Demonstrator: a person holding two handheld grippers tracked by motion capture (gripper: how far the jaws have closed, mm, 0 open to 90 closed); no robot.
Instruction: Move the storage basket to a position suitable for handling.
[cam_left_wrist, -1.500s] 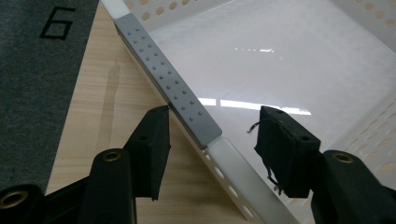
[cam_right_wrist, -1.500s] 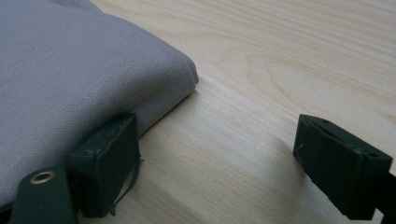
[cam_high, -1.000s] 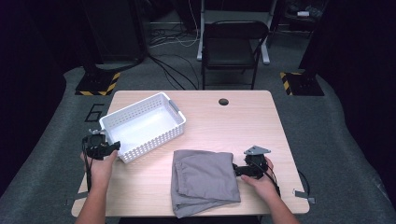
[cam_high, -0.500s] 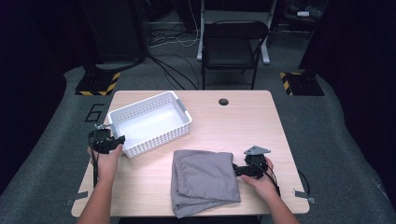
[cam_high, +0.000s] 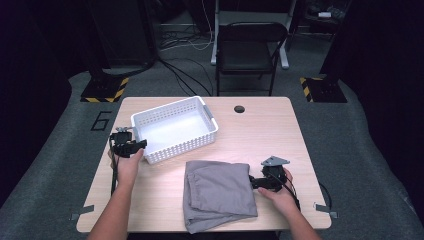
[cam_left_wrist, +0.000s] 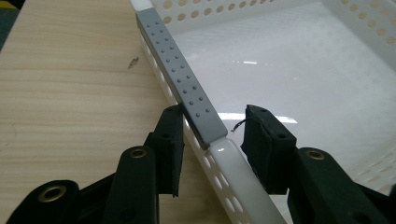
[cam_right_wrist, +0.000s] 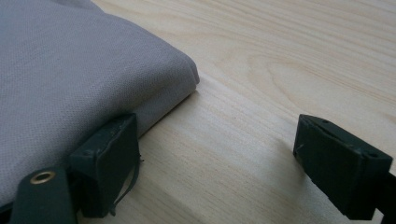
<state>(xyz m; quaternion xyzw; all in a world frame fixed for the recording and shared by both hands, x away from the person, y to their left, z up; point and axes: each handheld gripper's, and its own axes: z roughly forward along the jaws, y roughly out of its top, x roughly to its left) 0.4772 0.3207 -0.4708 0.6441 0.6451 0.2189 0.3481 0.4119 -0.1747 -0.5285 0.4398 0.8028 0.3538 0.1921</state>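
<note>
**Basket pulled closer, cloth waiting**

Over the last second the white perforated basket (cam_high: 174, 129) has slid and turned across the worktop (cam_high: 260, 130), ending farther right than it sat a moment ago. My left gripper (cam_high: 131, 146) has gone with it, astride the near-left corner of the rim. In the left gripper view the jaws straddle the rim just where the grey studded handle strip (cam_left_wrist: 180, 79) ends: one pad outside the wall, the other inside. The jaws have just been closing, yet I see a gap on the inner side, so I judge the hold loose, more a hook than a clamp. The shift, I think, brings the basket nearer the cloth for loading.

The basket holds nothing; its floor shows bare white.

The folded grey cloth (cam_high: 218, 194) lies flat near the front edge of the worktop, just in front of the basket and apart from it. My right gripper (cam_high: 254, 183) rests at its right edge with jaws wide apart, one pad against the fold (cam_right_wrist: 93, 93), the other over bare wood. It grips nothing yet.
</note>
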